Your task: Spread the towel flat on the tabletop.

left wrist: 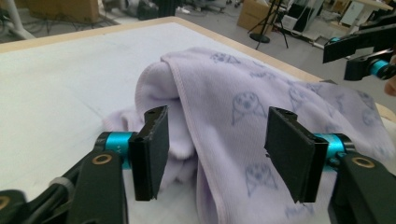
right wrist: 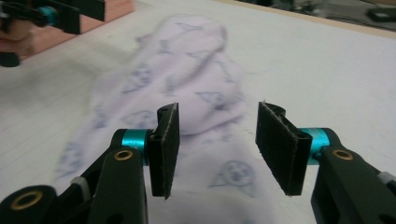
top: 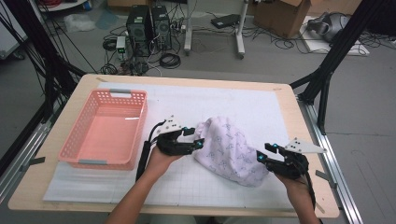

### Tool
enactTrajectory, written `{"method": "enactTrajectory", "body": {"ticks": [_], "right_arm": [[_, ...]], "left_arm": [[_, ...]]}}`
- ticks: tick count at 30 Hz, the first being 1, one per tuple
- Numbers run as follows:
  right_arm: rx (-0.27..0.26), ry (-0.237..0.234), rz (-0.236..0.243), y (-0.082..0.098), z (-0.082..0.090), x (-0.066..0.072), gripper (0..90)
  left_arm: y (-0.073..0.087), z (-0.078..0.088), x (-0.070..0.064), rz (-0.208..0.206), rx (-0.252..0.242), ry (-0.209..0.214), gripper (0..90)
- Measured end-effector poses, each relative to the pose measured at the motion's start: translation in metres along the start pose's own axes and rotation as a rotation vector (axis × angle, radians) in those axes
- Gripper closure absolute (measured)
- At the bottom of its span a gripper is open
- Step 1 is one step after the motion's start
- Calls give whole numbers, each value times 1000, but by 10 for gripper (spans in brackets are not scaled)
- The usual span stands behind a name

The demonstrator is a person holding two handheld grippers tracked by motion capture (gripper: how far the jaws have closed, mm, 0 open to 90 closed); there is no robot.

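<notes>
A lavender towel [top: 226, 149] printed with small animal faces lies crumpled on the white grid mat [top: 261, 107]. My left gripper [top: 196, 137] sits at the towel's left edge with its jaws open. In the left gripper view the left gripper [left wrist: 217, 149] has a raised fold of the towel [left wrist: 243, 93] just beyond its pads, which press on nothing. My right gripper [top: 264, 153] is at the towel's near right end, also open. In the right gripper view the right gripper [right wrist: 217, 144] hovers over the flat end of the towel [right wrist: 187, 79] without pinching cloth.
An empty pink plastic basket [top: 109, 93] stands on the left part of the mat, close to my left hand. The wooden table edge [top: 306, 140] runs along the right. Computers [top: 149, 25], cables and a cardboard box [top: 285, 16] sit on the floor beyond.
</notes>
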State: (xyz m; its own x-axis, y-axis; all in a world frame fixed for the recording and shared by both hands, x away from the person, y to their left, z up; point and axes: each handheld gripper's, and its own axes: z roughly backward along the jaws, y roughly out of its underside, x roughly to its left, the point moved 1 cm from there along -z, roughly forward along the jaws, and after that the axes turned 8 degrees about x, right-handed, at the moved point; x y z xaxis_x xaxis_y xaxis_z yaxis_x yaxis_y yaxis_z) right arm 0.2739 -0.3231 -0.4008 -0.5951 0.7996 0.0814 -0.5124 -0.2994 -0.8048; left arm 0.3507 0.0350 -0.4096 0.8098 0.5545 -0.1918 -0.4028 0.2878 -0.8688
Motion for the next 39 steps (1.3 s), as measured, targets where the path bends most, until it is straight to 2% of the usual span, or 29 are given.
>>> {"method": "enactTrajectory", "body": {"ticks": [4,7,11,12,14,15,17,20,22,24,27,29,31,32,34,35,39], "right_arm": [[34,47,-58,3,-12,-14,471],[50,65,-74,4,-17,-21,469],[57,83,-89,6,-22,-27,463],[58,83,-95,7,-22,-28,462],[63,79,-106,9,-24,-29,458],[61,77,-104,9,-24,-30,457],[64,75,-109,8,-25,-30,458],[51,75,-124,4,-25,-33,457],[52,71,-132,-1,-30,-34,453],[62,64,-119,-8,-39,-34,451],[72,-46,-138,-16,-55,-28,424],[102,-137,-135,-19,-69,-22,417],[147,-196,-106,-19,-79,-13,470],[177,-204,-80,-19,-83,-8,546],[211,-226,0,-19,-84,1,848],[198,-196,43,-18,-81,6,867],[140,-179,101,-19,-59,12,878]], "left_arm": [[-11,-27,1,7,45,5,346],[-14,-43,2,22,67,-17,322],[-12,-60,-1,28,111,2,338],[-11,-63,-3,22,124,13,397],[-10,-65,-6,-9,145,31,634],[-10,-63,-8,-33,150,31,762],[-13,-57,-12,-64,135,39,838],[-13,-40,-15,-70,93,54,850],[-10,-28,-16,-93,106,60,850],[-6,-18,-18,-106,106,58,850],[5,-3,-18,-90,95,64,850],[12,6,-17,-79,87,64,850],[20,14,-16,-77,91,62,849],[24,18,-17,-81,94,55,849],[32,26,-16,-66,90,57,849],[36,30,-16,-67,90,51,850],[48,41,-17,-51,97,59,850]]}}
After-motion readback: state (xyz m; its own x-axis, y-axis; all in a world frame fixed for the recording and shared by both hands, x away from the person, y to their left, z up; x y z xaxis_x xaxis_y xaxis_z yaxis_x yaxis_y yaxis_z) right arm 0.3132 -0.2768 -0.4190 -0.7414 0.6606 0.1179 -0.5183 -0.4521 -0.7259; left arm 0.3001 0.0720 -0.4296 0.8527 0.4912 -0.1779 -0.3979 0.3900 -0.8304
